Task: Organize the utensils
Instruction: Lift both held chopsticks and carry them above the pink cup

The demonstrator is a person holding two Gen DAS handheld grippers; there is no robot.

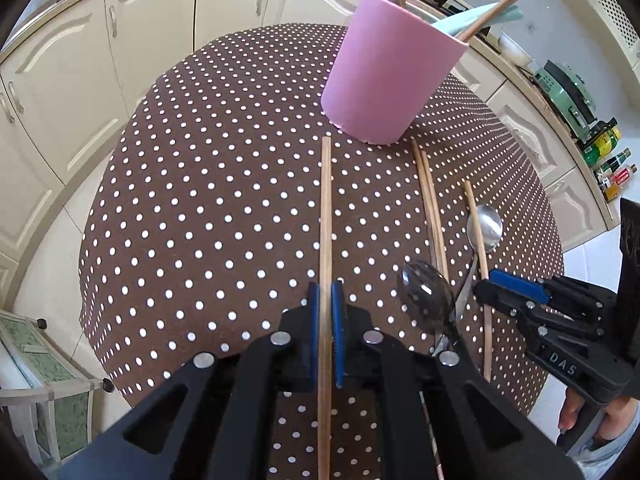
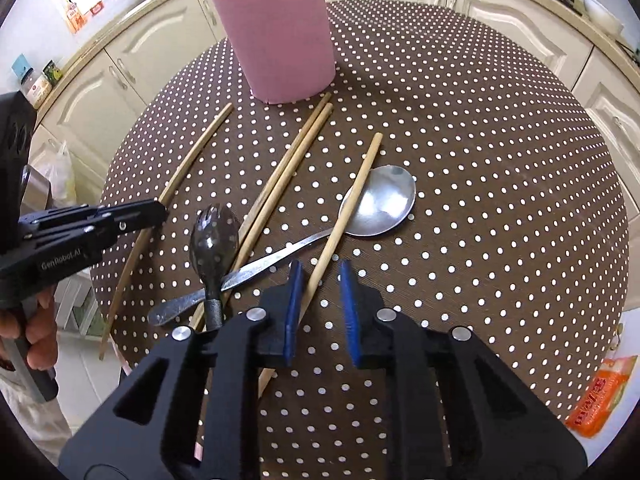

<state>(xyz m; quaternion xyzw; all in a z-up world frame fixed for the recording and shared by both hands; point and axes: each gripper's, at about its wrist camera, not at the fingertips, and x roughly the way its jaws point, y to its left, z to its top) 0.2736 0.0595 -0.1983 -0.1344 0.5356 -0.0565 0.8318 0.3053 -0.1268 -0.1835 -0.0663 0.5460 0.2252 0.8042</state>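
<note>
My left gripper (image 1: 326, 286) is shut on a long wooden chopstick (image 1: 326, 208) that points toward the pink cup (image 1: 384, 76). The cup holds several chopsticks and a teal utensil. In the right wrist view the left gripper (image 2: 160, 210) sits over that chopstick (image 2: 192, 156). My right gripper (image 2: 322, 268) stands open around another chopstick (image 2: 356, 188), which lies close to the left pad and across a silver spoon (image 2: 380, 204). A dark spork (image 2: 214, 236) and a chopstick pair (image 2: 292, 160) lie between the two grippers. The right gripper (image 1: 490, 284) also shows at the right of the left wrist view.
A round table with a brown polka-dot cloth (image 2: 480, 140) carries everything. Cream cabinets (image 1: 80, 80) curve around behind it. An orange packet (image 2: 600, 396) lies beyond the table's right edge. Bottles (image 1: 608, 160) stand on the counter, and a glass side table (image 1: 40, 360) is at the left.
</note>
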